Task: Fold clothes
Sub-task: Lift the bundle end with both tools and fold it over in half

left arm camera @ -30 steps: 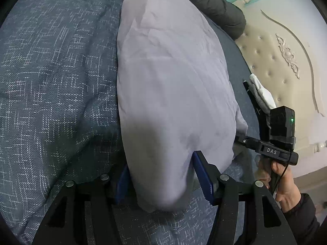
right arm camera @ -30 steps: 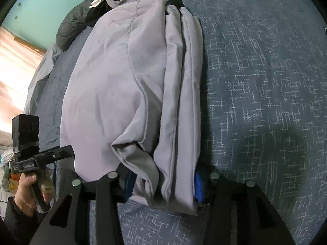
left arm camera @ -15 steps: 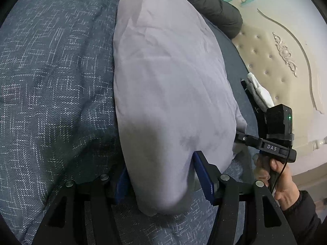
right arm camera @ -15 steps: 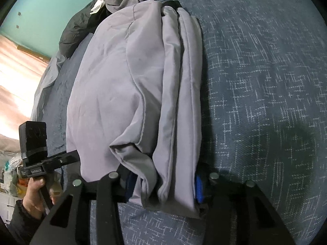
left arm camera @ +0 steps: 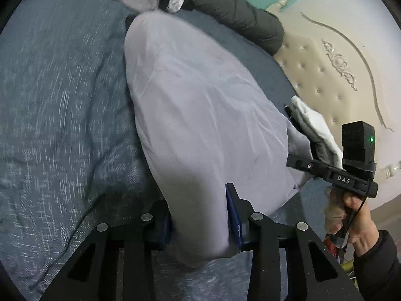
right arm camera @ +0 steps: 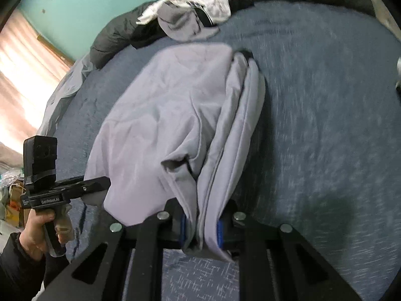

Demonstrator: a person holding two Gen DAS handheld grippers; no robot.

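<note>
You are working over a wide bed [left arm camera: 50,125] covered in a blue-grey spread with a white woven fleck, which fills most of both views. Behind it runs a teal wall [right arm camera: 87,5], with a cream padded headboard [left arm camera: 338,70] on one side and a sunlit curtain [right arm camera: 22,80] on the other. A long dark jacket [left arm camera: 238,17] lies along the far edge of the bed, with a crumpled grey and white heap [right arm camera: 195,12] just beside it. The pale grey garment [left arm camera: 200,113], folded into a long narrow shape, stretches away from you down the middle of the bed, its near end lifted. Your left gripper [left arm camera: 200,225] has just been closing and pinches one near corner of the garment; your right gripper [right arm camera: 200,233] has also just been closing and clamps the other corner's bunched layers.
</note>
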